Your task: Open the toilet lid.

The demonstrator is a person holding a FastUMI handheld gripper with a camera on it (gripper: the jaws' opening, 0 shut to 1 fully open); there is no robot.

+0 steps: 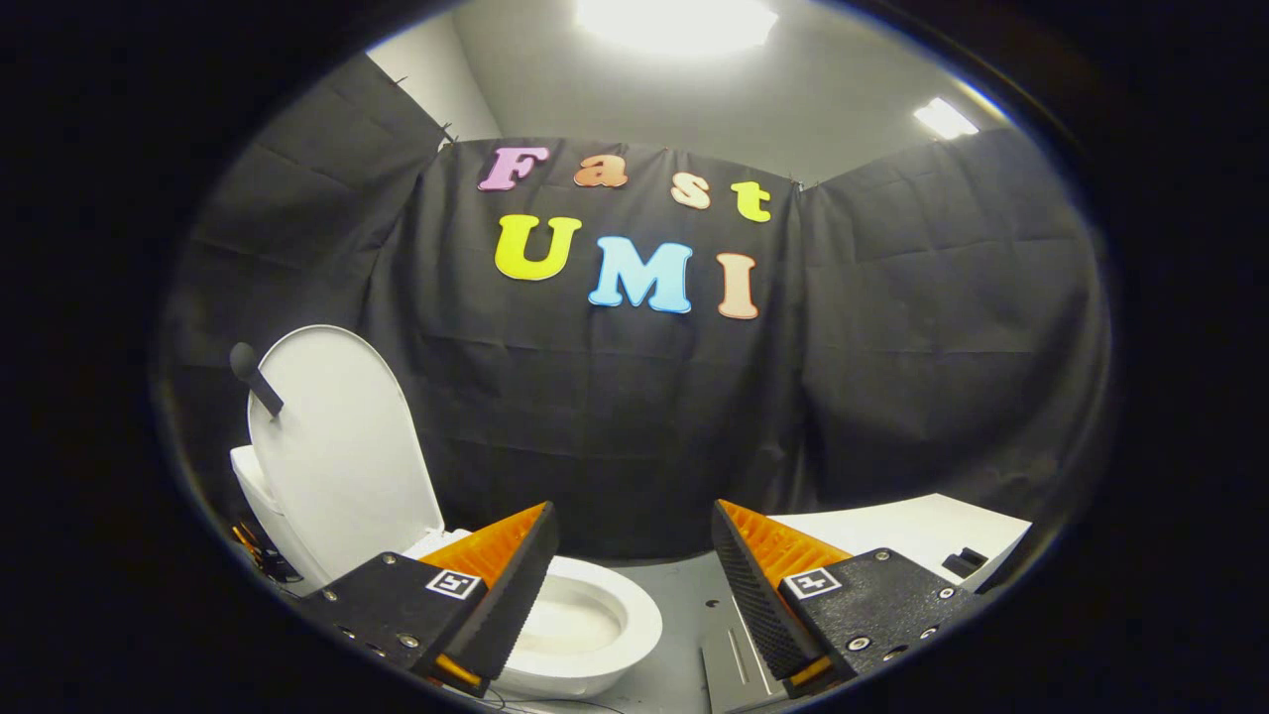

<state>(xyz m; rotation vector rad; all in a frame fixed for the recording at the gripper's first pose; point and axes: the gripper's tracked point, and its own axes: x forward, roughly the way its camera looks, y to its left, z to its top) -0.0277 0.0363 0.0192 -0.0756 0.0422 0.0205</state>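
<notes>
Now toilet lid (337,446) upright, gripper (634,565) spread wide, holding nothing

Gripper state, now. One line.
Gripper: open, fingers spread wide, holding nothing; the raised toilet lid stands apart beyond the left finger.

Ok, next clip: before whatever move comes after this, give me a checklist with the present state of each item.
1. Toilet lid raised: ok, it stands upright behind the bowl.
2. Bowl uncovered: ok, the seat ring and basin are exposed.
3. Hand-held gripper free of the lid: ok, fingers wide apart, nothing between them.
4. Lid resting steadily: cannot tell; what it leans against is hidden behind it.
5. Dark handle on the lid's edge intact: ok, it sticks out near the top.
6. White counter beyond the right finger out of the way: ok, apart from the toilet.
</notes>
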